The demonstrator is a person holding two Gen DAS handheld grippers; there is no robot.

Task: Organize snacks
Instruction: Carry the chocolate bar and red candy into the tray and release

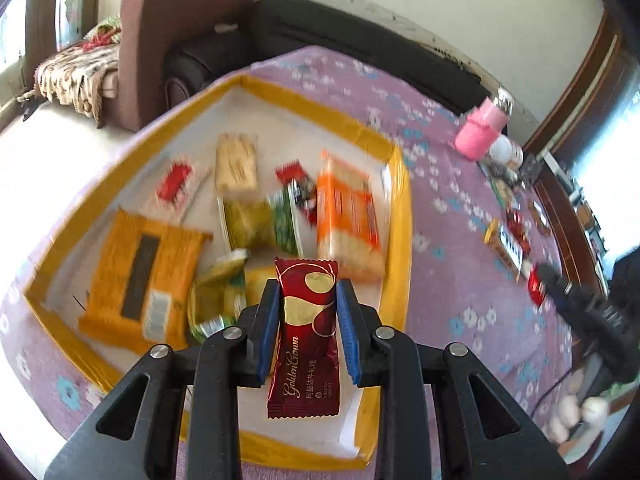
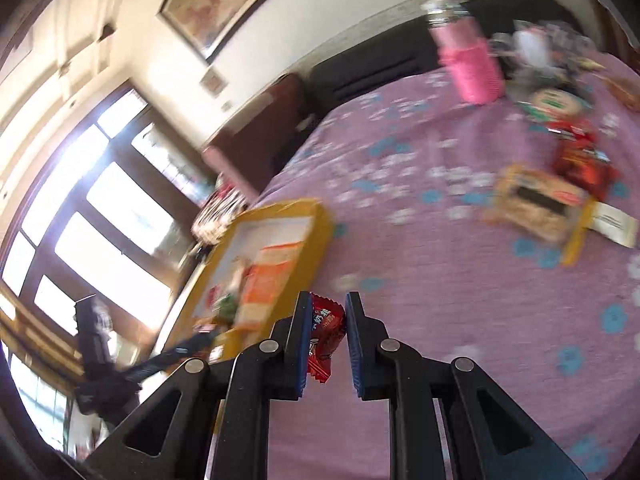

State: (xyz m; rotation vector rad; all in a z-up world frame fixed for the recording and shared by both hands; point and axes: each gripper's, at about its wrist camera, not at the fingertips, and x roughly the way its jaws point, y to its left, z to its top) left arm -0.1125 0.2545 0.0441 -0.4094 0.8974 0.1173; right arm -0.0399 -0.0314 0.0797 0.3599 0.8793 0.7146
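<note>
My left gripper (image 1: 308, 286) is shut on a dark red Golden Crown candy bar (image 1: 306, 344), held lengthwise between the blue pads above the near part of a yellow-rimmed tray (image 1: 400, 216). Several snacks lie in the tray, among them an orange biscuit pack (image 1: 348, 216) and a big yellow pack (image 1: 136, 276). In the right wrist view my right gripper (image 2: 329, 298) is shut on a small red snack packet (image 2: 326, 328), over the purple cloth just right of the tray (image 2: 320, 216). That gripper also shows at the far right of the left wrist view (image 1: 544, 274).
A purple flowered cloth (image 2: 440, 300) covers the table. Loose snacks lie on it at the right: a boxed pack (image 2: 536, 204) and red packets (image 2: 580, 160). A pink bottle (image 2: 472, 68) stands at the back. A dark sofa (image 1: 320, 28) runs behind the table.
</note>
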